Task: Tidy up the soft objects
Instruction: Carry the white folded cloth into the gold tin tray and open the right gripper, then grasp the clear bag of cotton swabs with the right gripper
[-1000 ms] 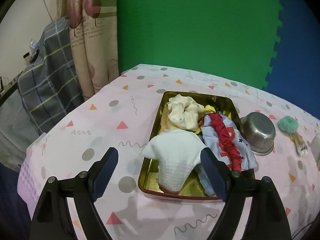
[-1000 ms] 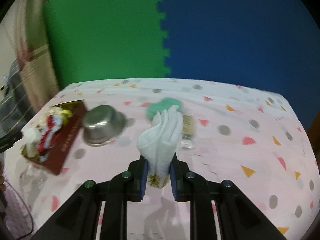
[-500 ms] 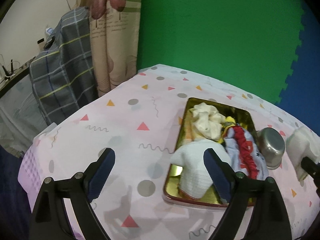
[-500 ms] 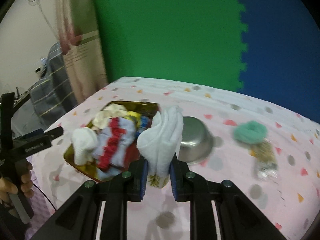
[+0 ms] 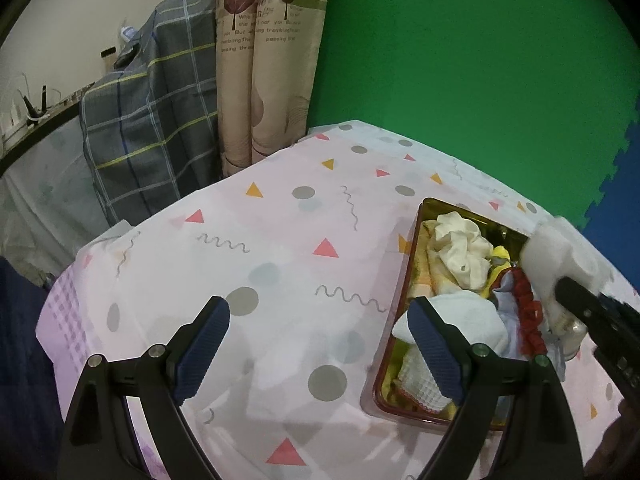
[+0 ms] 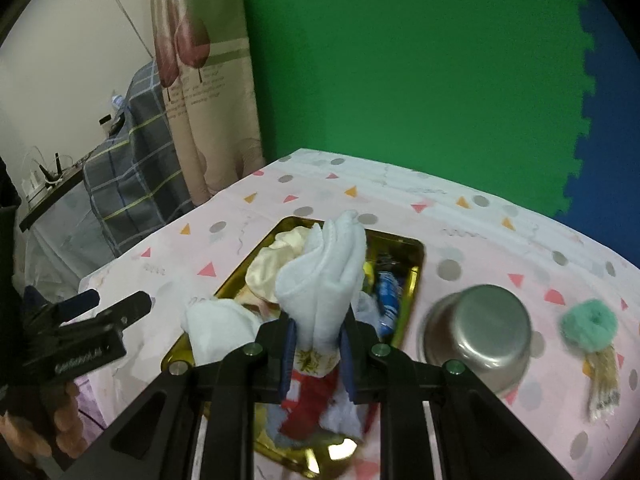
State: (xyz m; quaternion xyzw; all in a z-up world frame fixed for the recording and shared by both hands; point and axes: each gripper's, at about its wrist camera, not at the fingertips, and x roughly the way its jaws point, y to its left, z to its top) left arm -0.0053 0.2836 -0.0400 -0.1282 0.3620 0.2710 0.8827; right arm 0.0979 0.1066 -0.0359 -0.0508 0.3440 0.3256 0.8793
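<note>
Gold tray [image 6: 414,268] holds cloths and a red scrunchie [image 5: 528,312]. Right hand-held gripper [image 6: 317,354] clamps white towel [image 6: 328,276] above it; left hand-held gripper [image 5: 320,344], at 9 o'clock, gapes empty.

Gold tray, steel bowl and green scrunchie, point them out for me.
Gold tray [image 6: 414,256]: right wrist view, bare far right corner.
Steel bowl [image 6: 486,326]: right wrist view, upturned base.
Green scrunchie [image 6: 590,326]: right wrist view, fluffy middle.

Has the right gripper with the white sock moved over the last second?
Yes. The right gripper, shut on the white sock, has swung left from beside the steel bowl to above the gold tray.
</note>
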